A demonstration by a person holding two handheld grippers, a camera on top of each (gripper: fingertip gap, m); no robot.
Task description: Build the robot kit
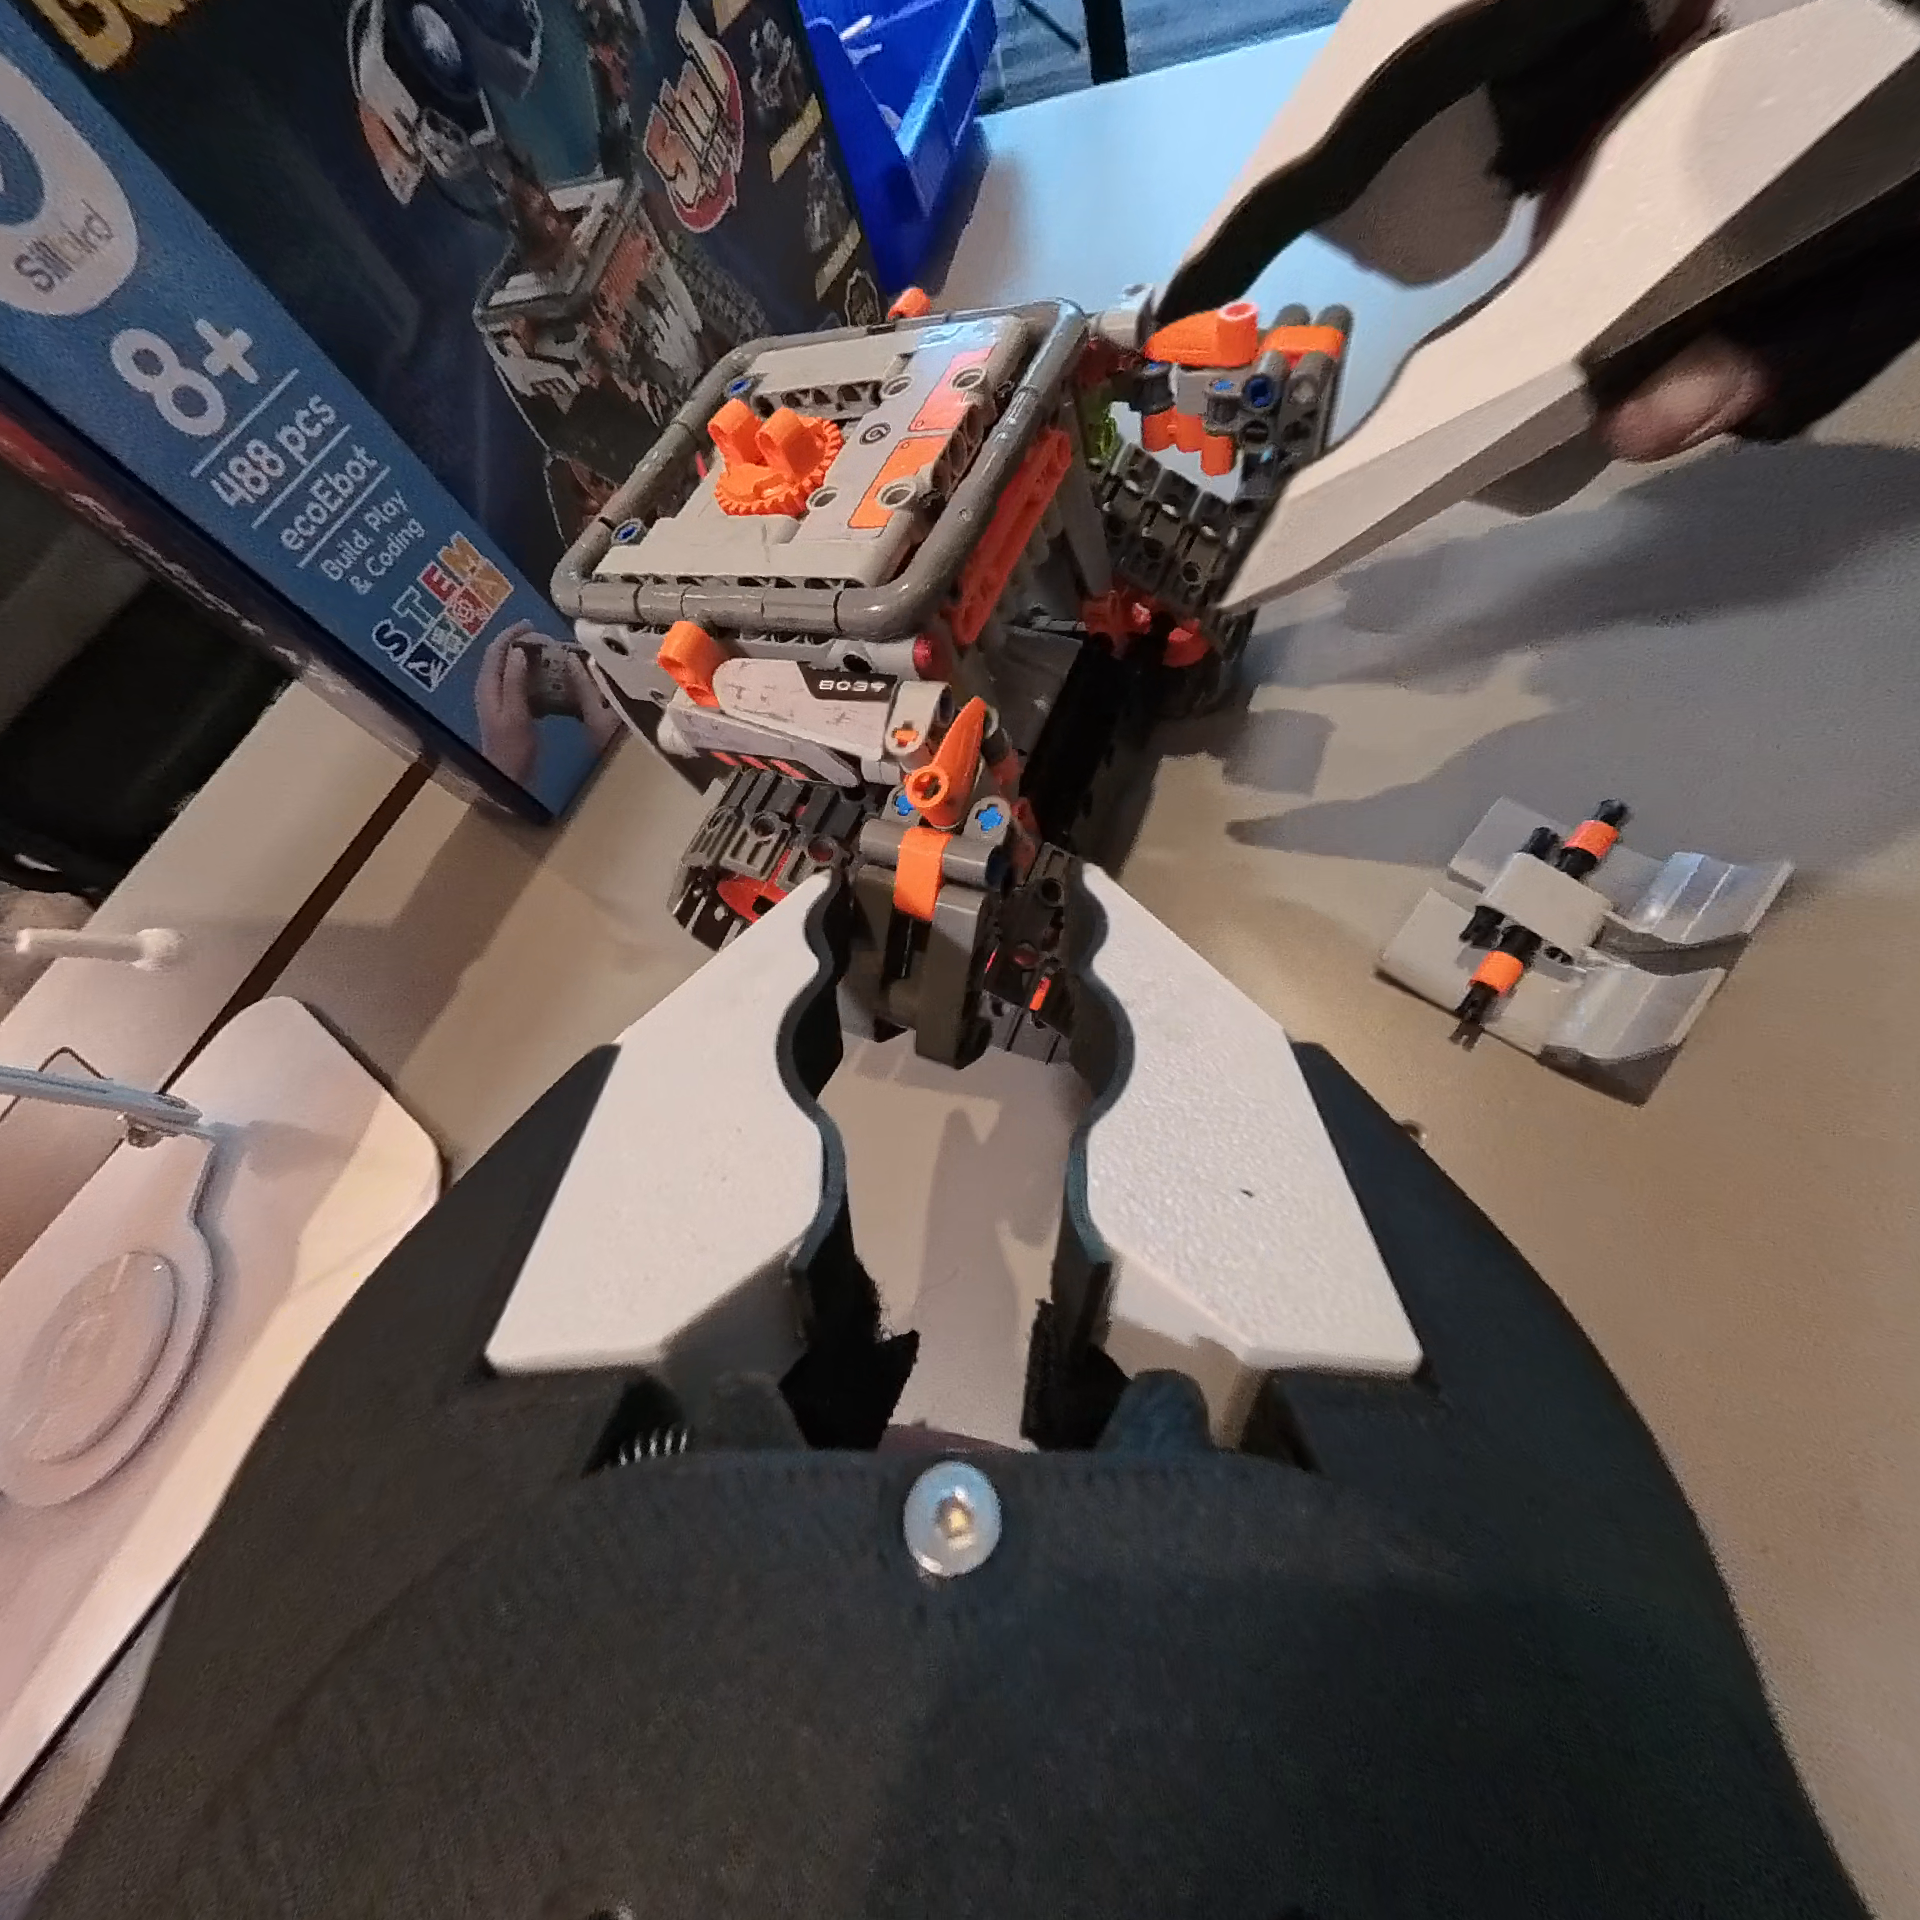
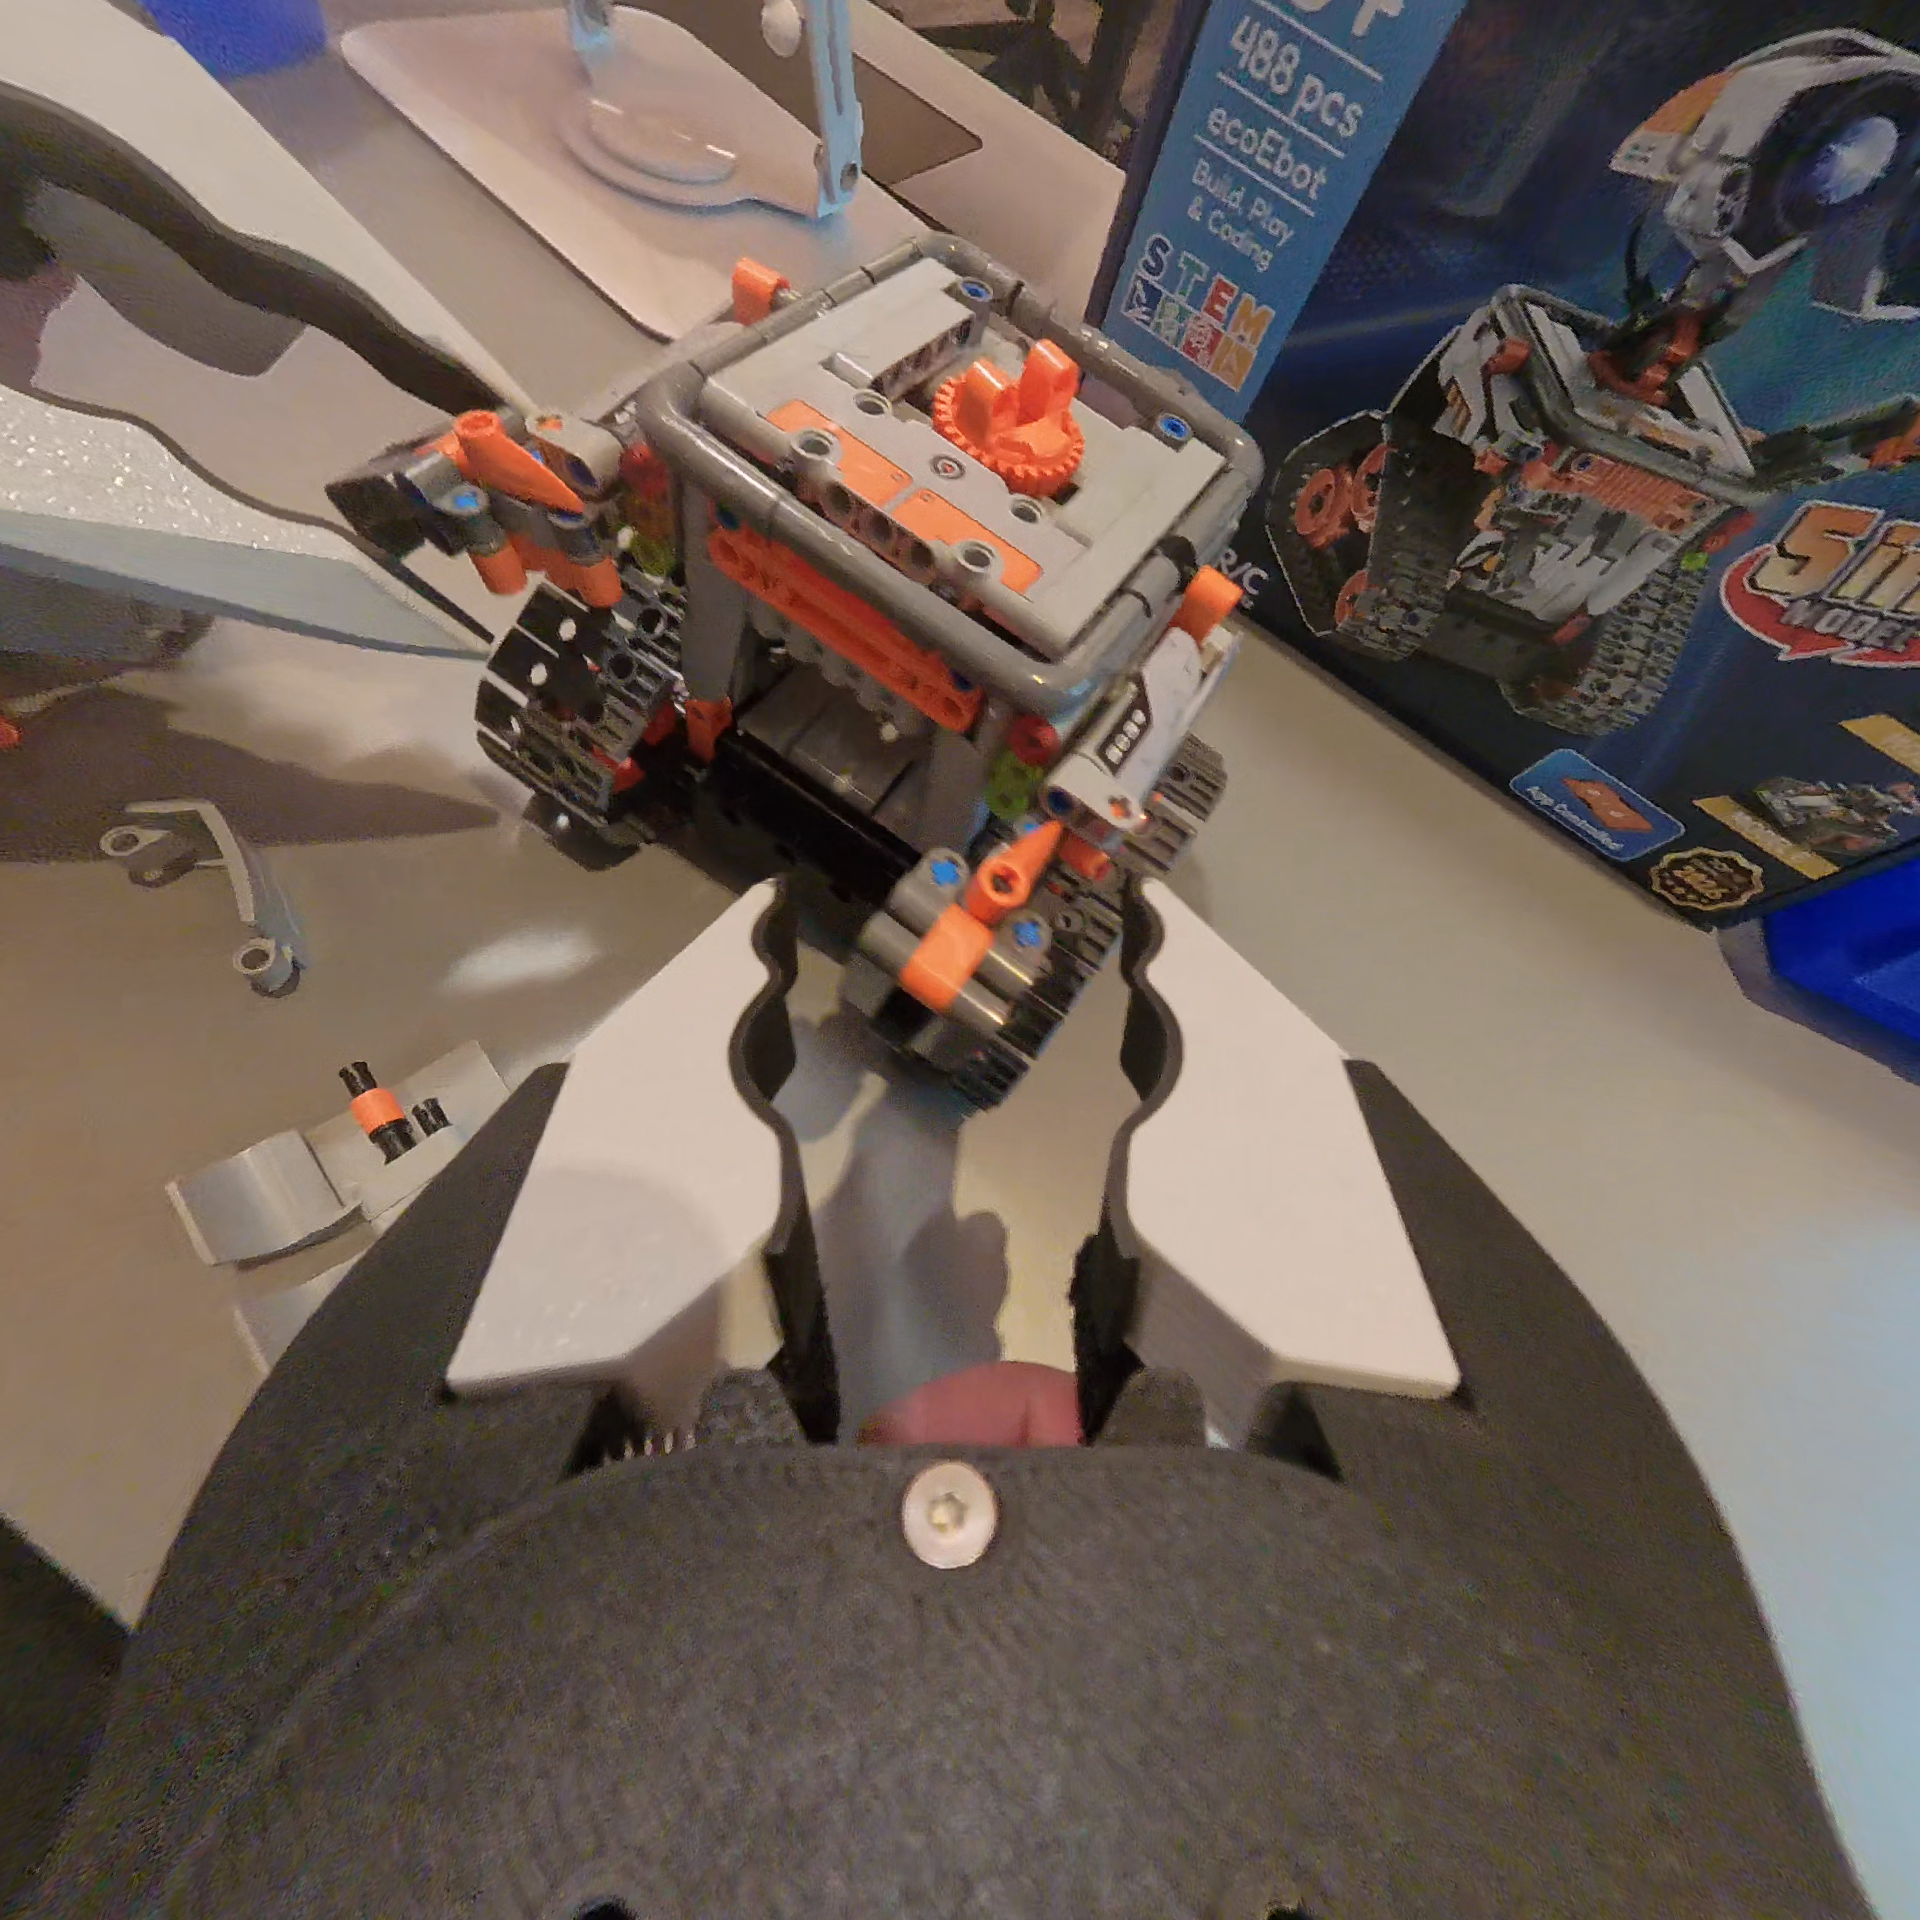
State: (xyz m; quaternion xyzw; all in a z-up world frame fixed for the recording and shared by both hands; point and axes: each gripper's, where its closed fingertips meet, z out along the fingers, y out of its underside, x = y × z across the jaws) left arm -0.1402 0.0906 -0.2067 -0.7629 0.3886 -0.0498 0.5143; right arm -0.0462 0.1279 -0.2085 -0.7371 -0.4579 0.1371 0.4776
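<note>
Left tongs are seen spread apart, straddling the near track and orange-grey arm of the brick-built tracked robot model; contact with it cannot be confirmed. Right tongs are likewise parted, tips flanking the model's near track and arm, nothing pinched.

In the left wrist view the right tongs are seen at far right, tips on either side of the model's far orange arm; contact cannot be told.

The model is stood upright on the grey table, mid-scene, orange gear knob on its top plate.

A blue printed product box is stood just behind the model, left in the left wrist view, right in the right wrist view.

A loose grey panel piece with orange-and-black pins is laid flat on the table, well apart to the model's right. A blue bin is seen far off.
</note>
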